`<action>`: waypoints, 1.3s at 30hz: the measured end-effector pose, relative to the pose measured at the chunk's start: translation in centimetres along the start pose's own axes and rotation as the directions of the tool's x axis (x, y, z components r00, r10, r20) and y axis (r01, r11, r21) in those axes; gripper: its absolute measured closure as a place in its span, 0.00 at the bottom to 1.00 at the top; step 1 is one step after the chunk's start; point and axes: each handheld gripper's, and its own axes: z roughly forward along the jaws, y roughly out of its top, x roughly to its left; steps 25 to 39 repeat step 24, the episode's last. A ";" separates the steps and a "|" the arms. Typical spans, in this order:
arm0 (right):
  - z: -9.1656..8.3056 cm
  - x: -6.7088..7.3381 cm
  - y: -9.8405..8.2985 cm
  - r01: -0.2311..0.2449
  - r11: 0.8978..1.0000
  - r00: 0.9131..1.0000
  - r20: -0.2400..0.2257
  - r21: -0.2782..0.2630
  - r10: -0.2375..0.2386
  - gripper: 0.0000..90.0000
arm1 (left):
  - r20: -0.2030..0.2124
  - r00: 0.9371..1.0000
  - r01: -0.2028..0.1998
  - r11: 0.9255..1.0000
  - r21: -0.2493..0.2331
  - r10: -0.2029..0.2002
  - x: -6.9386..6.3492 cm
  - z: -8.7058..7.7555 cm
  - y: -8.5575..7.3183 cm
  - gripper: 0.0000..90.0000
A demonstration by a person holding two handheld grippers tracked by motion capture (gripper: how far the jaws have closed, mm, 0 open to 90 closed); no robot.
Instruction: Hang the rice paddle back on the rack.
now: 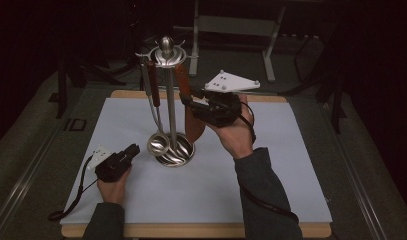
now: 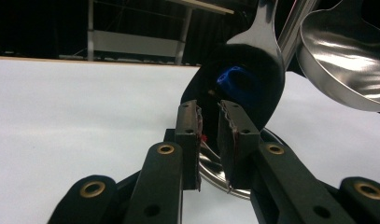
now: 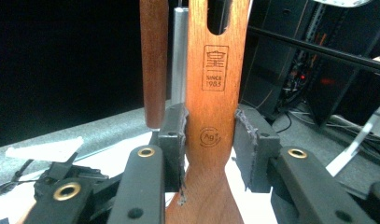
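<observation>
High view: shiny steel utensil stand (image 1: 167, 55) with round ribbed base (image 1: 175, 152) on white table sheet (image 1: 141, 200), hung with steel ladle (image 1: 158, 142) and brown wooden spatula (image 1: 193, 125).
Right gripper (image 1: 187, 101) raised at hanging spatula's neck; in right gripper view, jaws flanking neck (image 3: 211, 135), left pad touching, right pad a sliver off, not gripping, having just eased wider. Burned into wood: a logo box reading "SINCE 1985", below it a circled "Ag+". Left gripper (image 1: 133, 148) low on sheet near base, jaws narrow, empty.
</observation>
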 end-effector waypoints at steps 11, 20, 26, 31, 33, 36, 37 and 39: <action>-0.9 -0.6 -1.9 -0.024 1.000 1.000 -0.010 0.015 0.024 0.59 | 0.000 1.000 0.000 1.000 -0.002 0.000 0.0 0.0 0.0 0.87; -1.7 -2.8 -4.0 -0.059 0.994 0.998 0.034 0.092 0.057 0.57 | -0.002 1.000 0.002 1.000 0.001 -0.002 0.0 0.0 0.0 0.87; -2.0 -3.7 -5.3 -0.063 0.988 0.997 0.060 0.141 0.055 0.56 | -0.007 1.000 0.005 1.000 0.010 -0.005 0.0 0.1 0.0 0.86; -2.0 -3.7 -5.3 -0.063 0.988 0.997 0.060 0.141 0.055 0.56 | -0.007 1.000 0.005 1.000 0.010 -0.005 0.0 0.1 0.0 0.86; -2.0 -3.7 -5.3 -0.063 0.988 0.997 0.060 0.141 0.055 0.56 | -0.007 1.000 0.005 1.000 0.010 -0.005 0.0 0.1 0.0 0.86; -2.0 -3.7 -5.3 -0.063 0.988 0.997 0.060 0.141 0.055 0.56 | -0.007 1.000 0.005 1.000 0.010 -0.005 0.0 0.1 0.0 0.86; -2.0 -3.7 -5.3 -0.063 0.988 0.997 0.060 0.141 0.055 0.56 | -0.007 1.000 0.005 1.000 0.010 -0.005 0.0 0.1 0.0 0.86; -2.0 -3.7 -5.3 -0.063 0.988 0.997 0.060 0.141 0.055 0.56 | -0.007 1.000 0.005 1.000 0.010 -0.005 0.0 0.1 0.0 0.86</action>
